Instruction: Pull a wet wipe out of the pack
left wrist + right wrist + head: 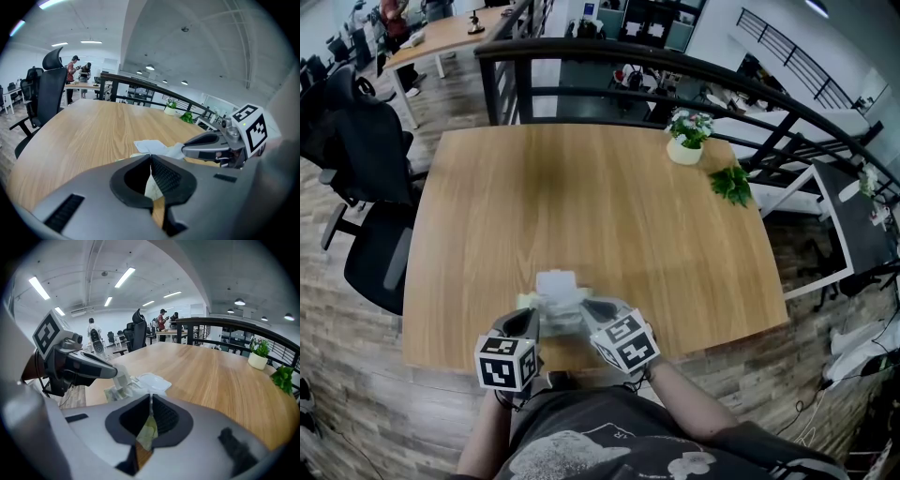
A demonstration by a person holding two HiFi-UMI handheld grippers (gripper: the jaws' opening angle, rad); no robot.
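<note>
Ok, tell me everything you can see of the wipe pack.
The pack is a soft, pale green pouch lying near the front edge of the table. Its white flip lid lies open on the far side. The right claw pinches its near edge; the left claw pinches a white wipe rising from its opening.

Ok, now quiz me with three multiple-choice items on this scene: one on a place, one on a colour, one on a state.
1. Where on the table does the wet wipe pack lie?
A. far edge
B. near edge
C. dead centre

2. What colour is the plant pot?
A. red
B. black
C. white

3. How do the jaws of the right hand-held gripper stand?
A. closed on the pack
B. wide apart, empty
C. closed on nothing

Key:
1 B: the head view shows it at the table's near edge.
2 C: the pot shows white.
3 A: the pale green pack edge is pinched between the pads.
</note>
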